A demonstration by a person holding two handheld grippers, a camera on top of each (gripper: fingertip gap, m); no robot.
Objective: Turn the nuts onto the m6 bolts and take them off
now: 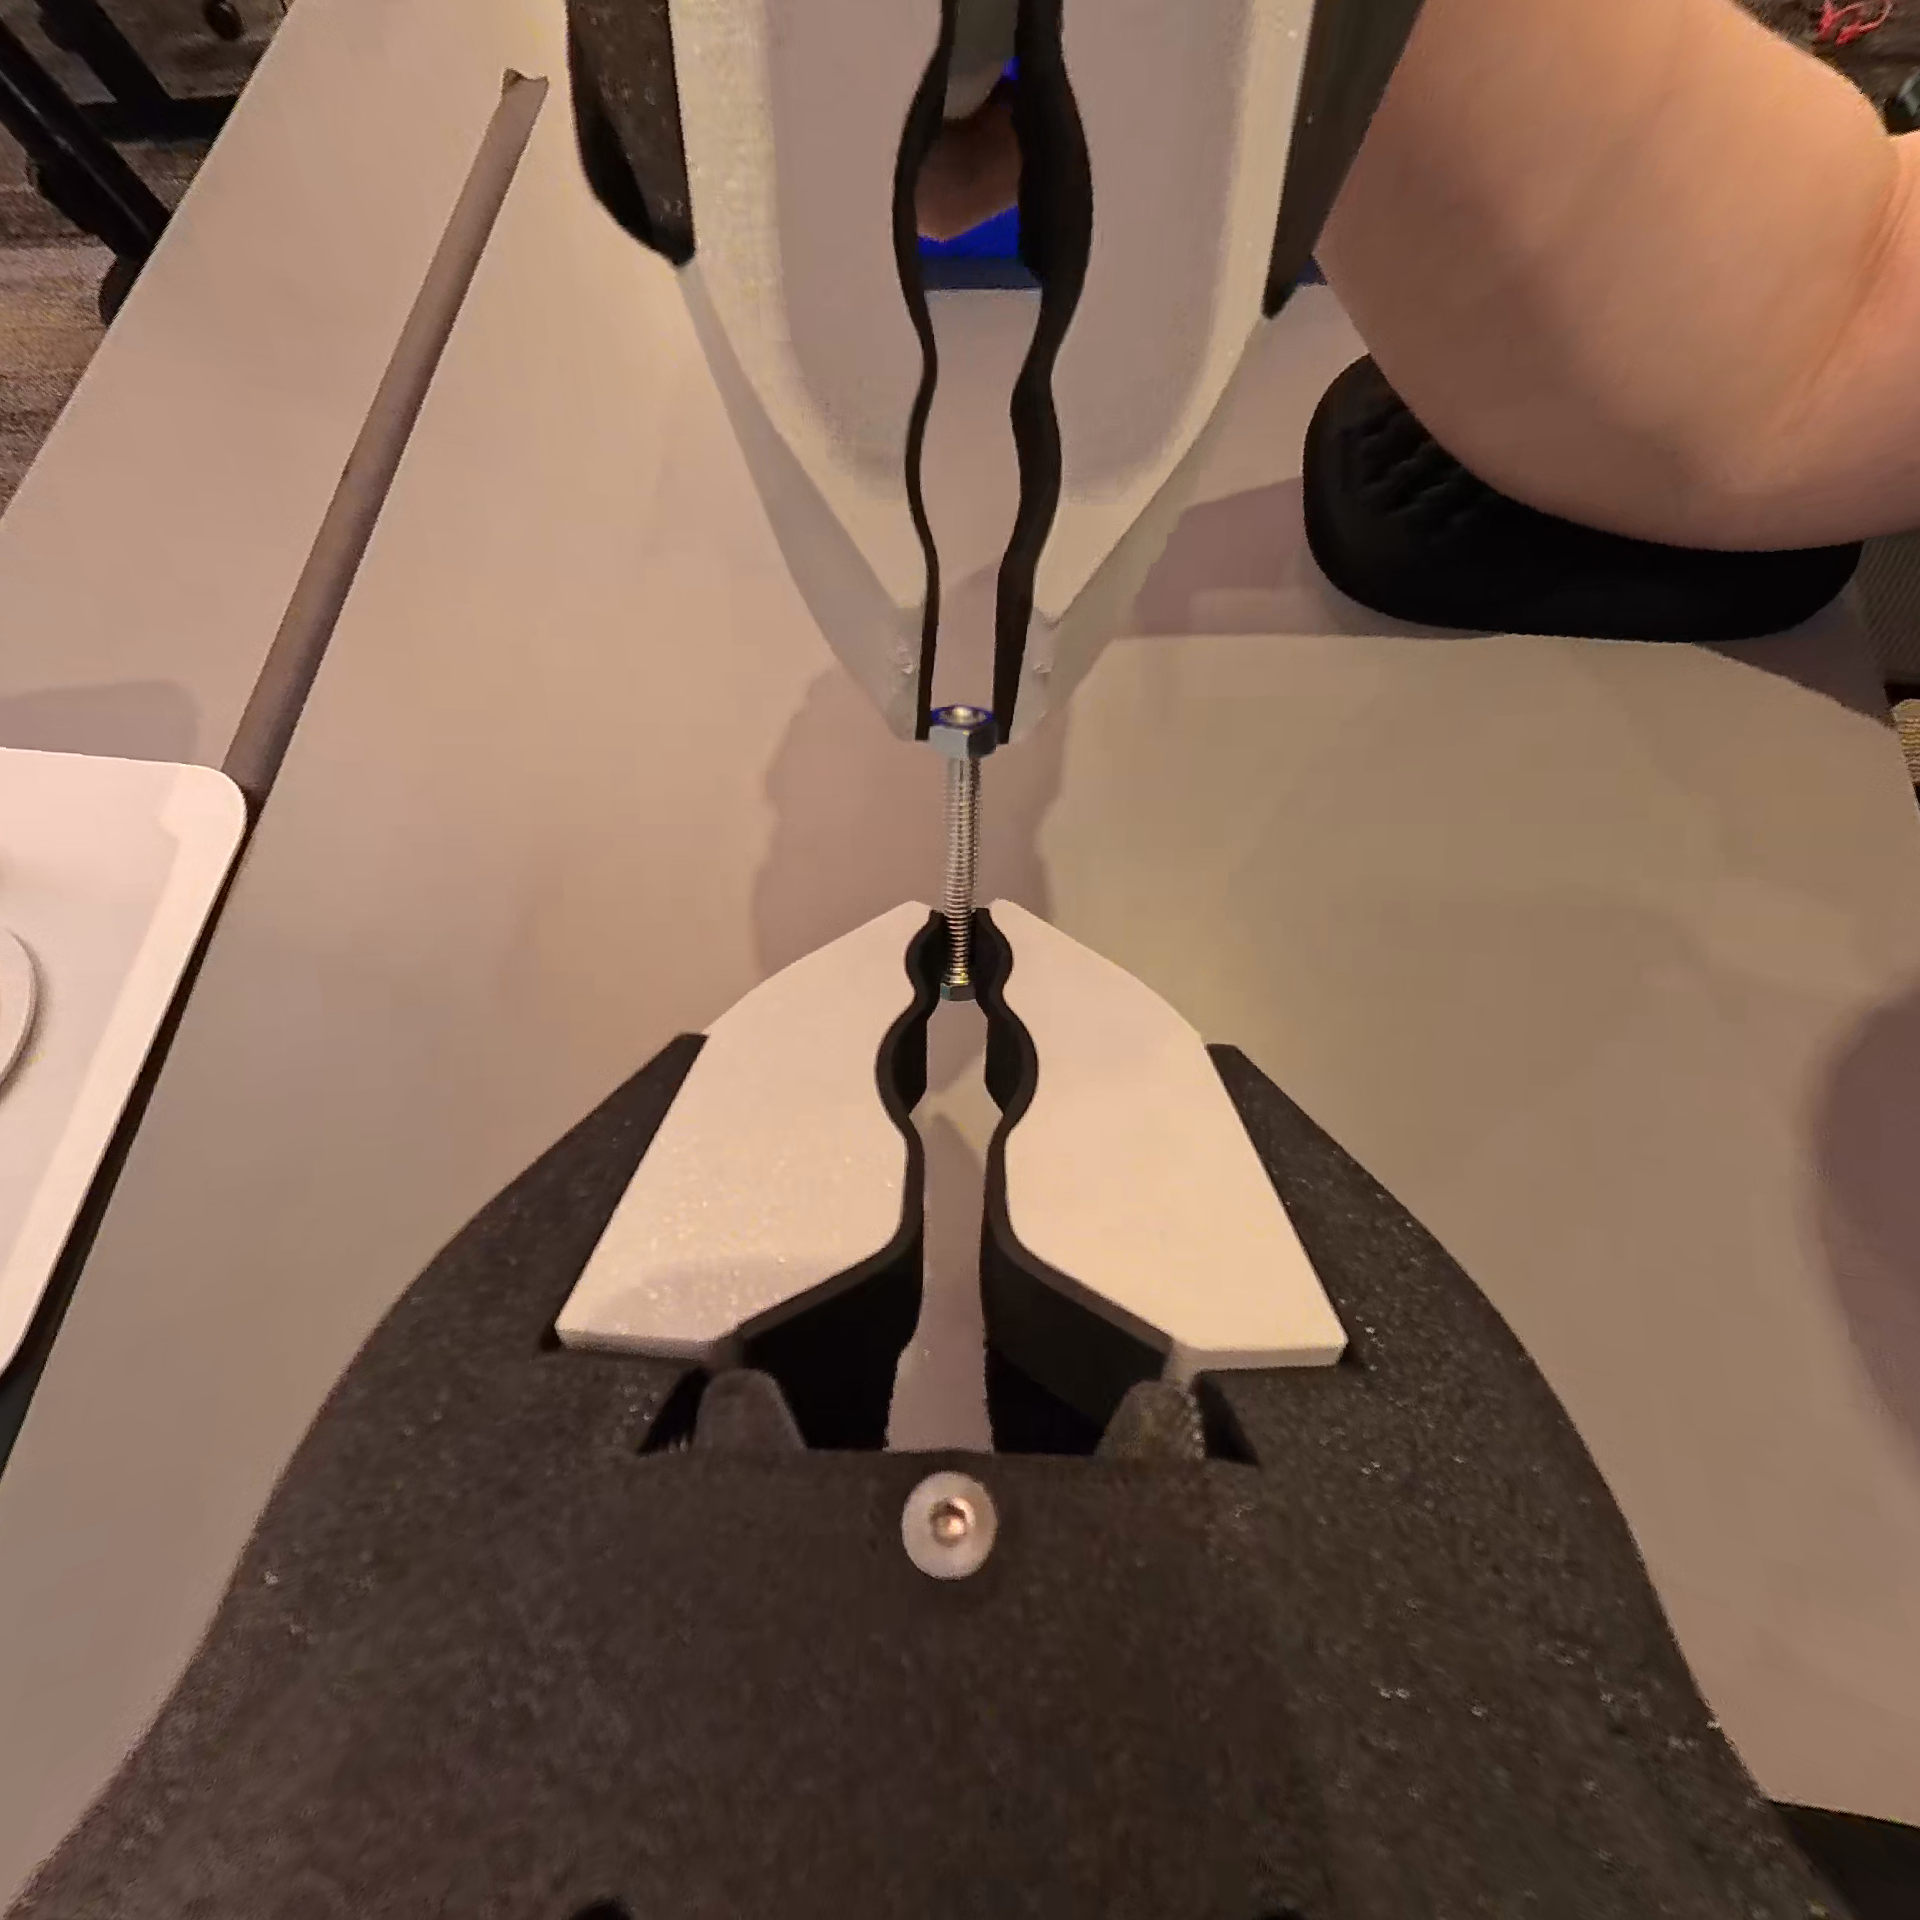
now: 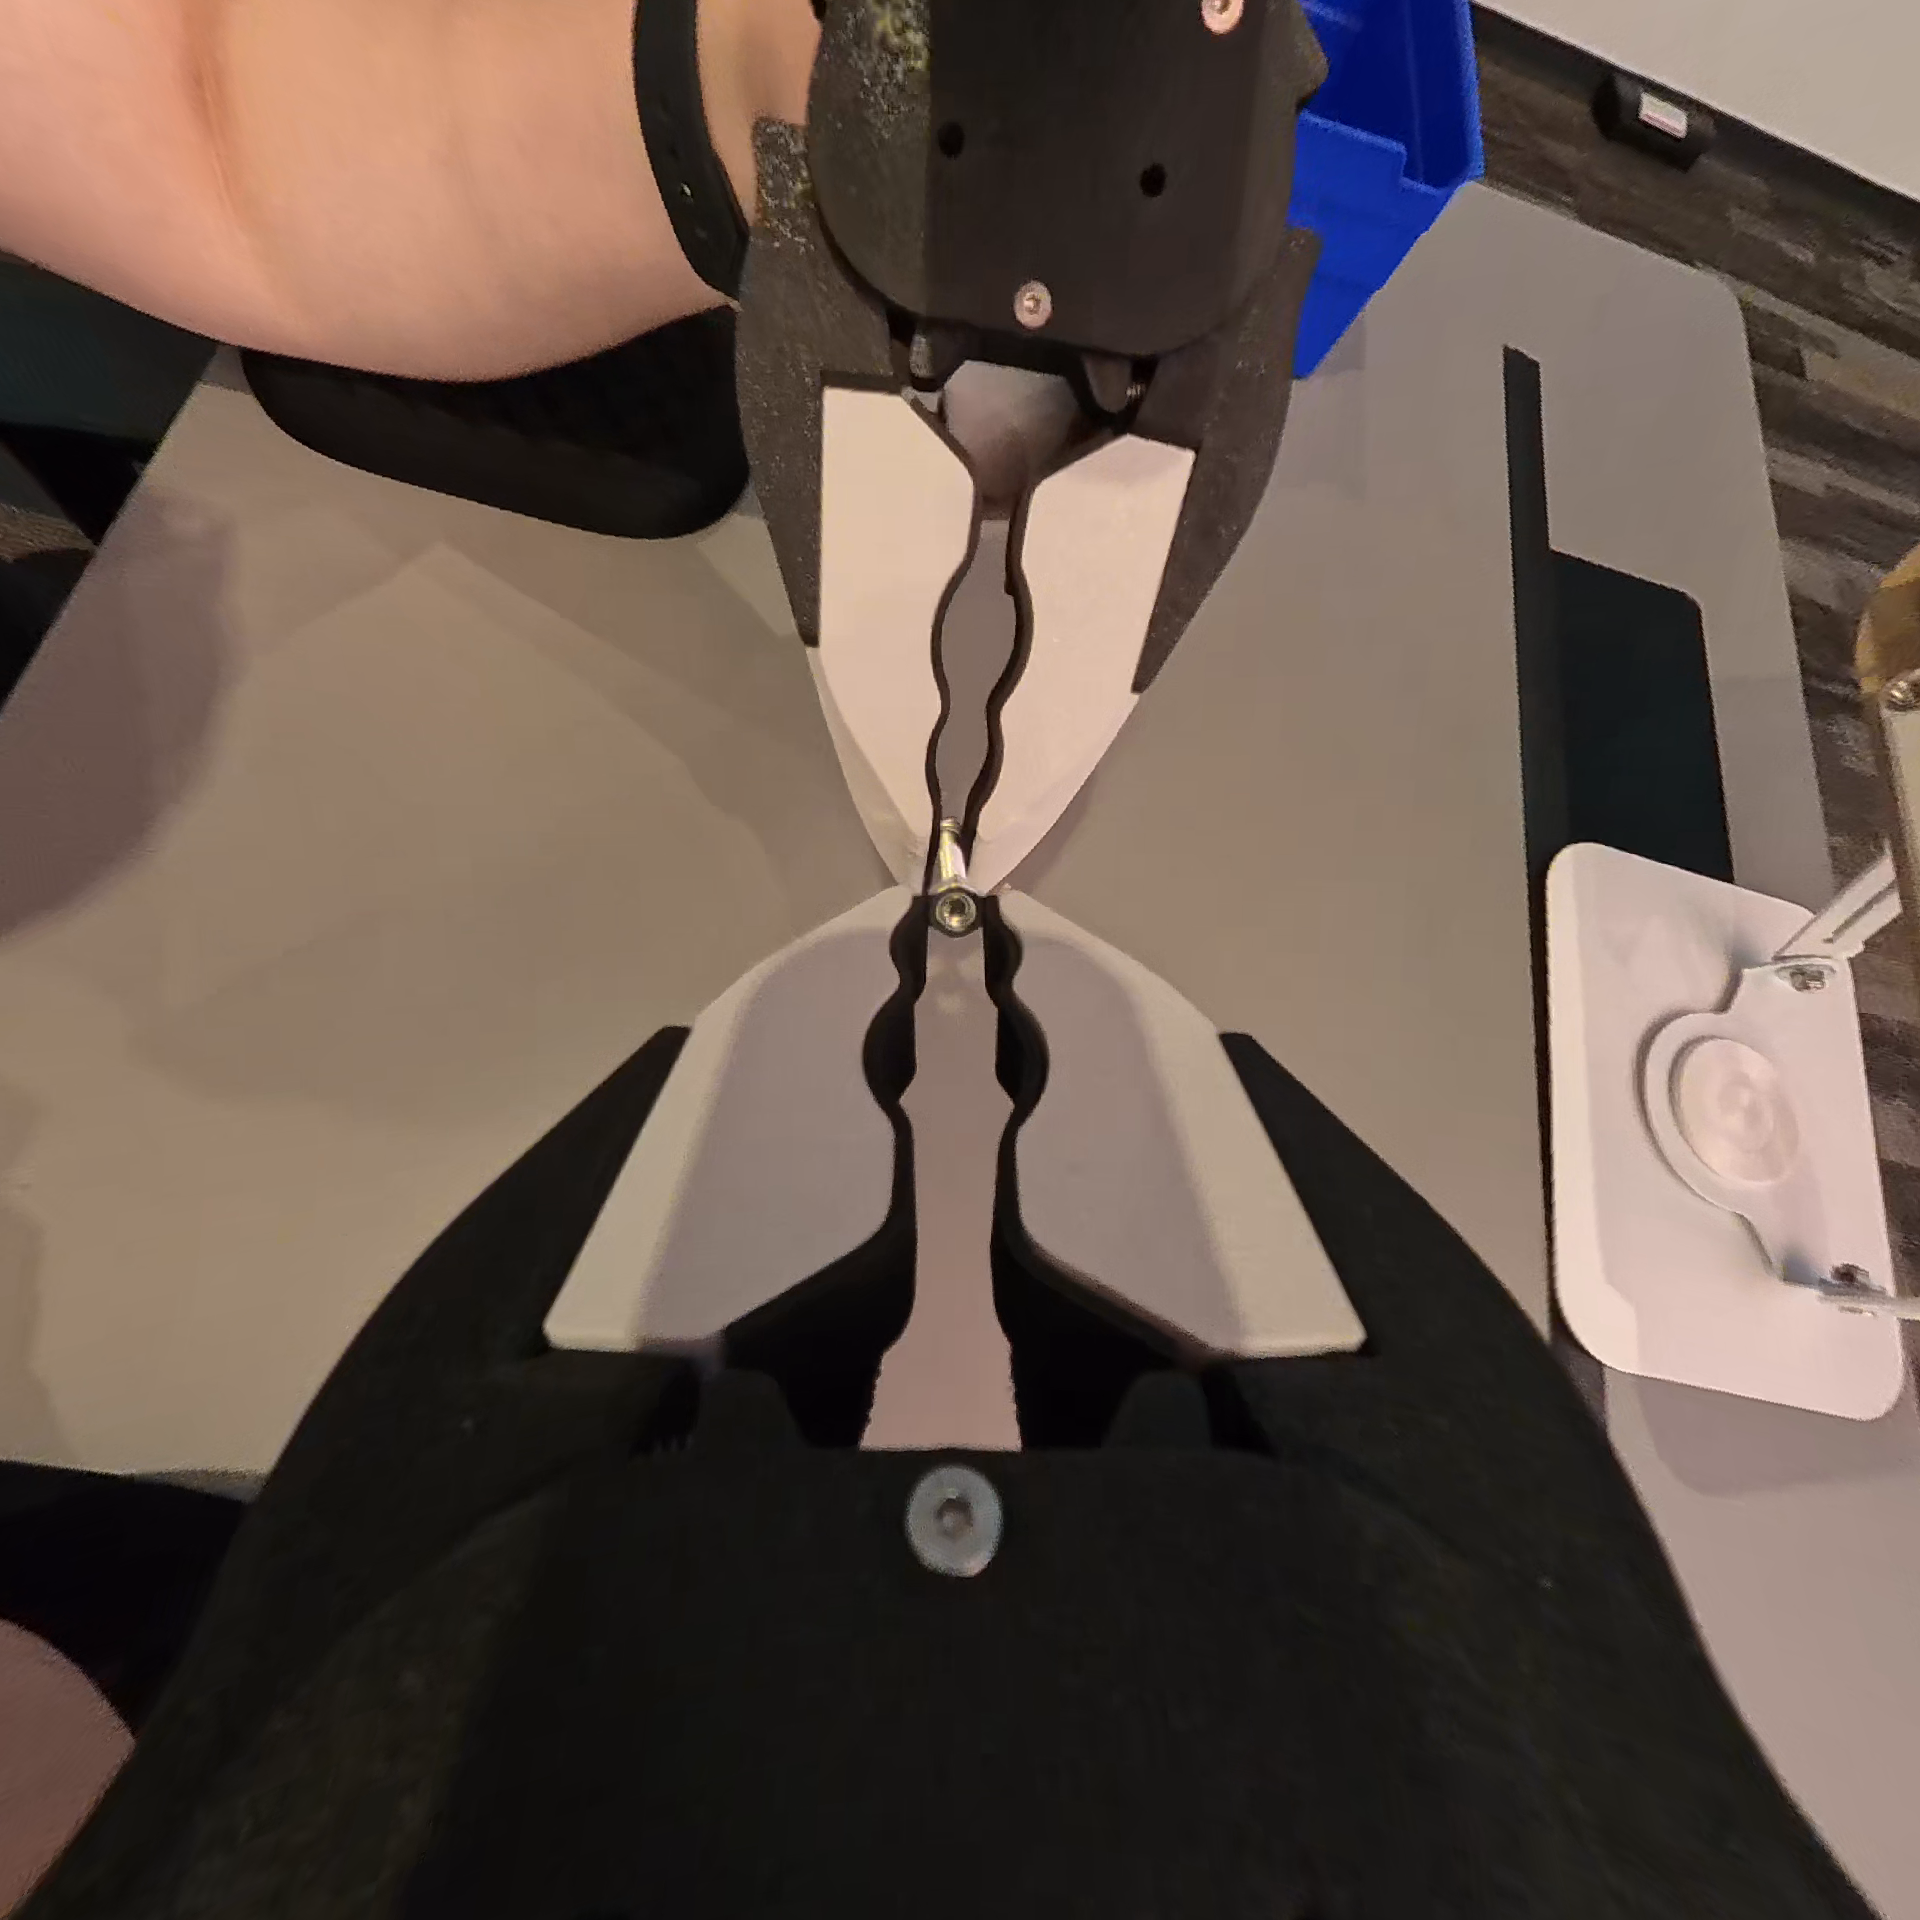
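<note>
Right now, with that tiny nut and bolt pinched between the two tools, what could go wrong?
1. The nut is held only at the very tips of the right gripper, so it could slip out and drop onto the table.
2. The left gripper clamps the bolt near its head, with most of the thread sticking out, so the bolt might tilt and the nut might cross-thread.

A grey table point(image 2: 416, 831) lies beneath the tool. A white plate point(image 2: 1662, 1330) with a metal bracket point(image 2: 1725, 1101) sits to its right, a blue bin point(image 2: 1361, 208) beyond, a black pad point(image 1: 1475, 561) ahead.
</note>
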